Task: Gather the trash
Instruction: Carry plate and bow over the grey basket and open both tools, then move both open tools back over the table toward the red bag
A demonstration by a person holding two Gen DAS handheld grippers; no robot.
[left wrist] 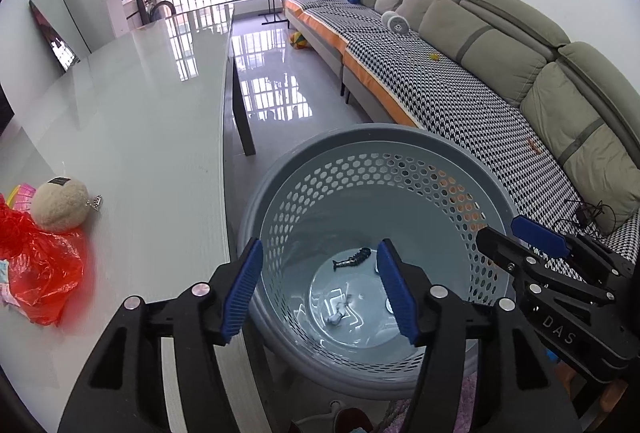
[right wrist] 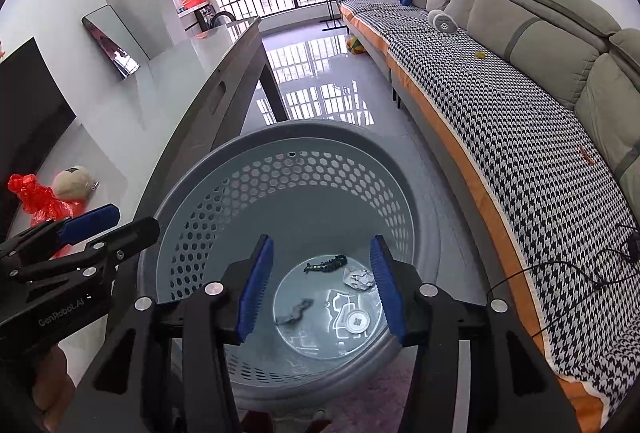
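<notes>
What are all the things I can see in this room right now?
basket: one, grey-blue, on the floor between table and sofa
small scraps: several, dark and pale, on the basket's bottom
table: one, glossy pale, left of the basket
red plastic bag: one, on the table
plush ball: one, beige, beside the bag
sofa: one, grey-green, checked cover, right
left gripper: black, blue pads, open above the basket
right gripper: same, open

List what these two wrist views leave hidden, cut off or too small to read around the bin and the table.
- Bin floor, left wrist view: partly covered by the left gripper.
- Round label in the bin, right wrist view: print too small to read.
- Red plastic bag, left wrist view: cut off by the left edge, so what lies under it is hidden.
- Plush ball, right wrist view: its tag is too small to read.
</notes>
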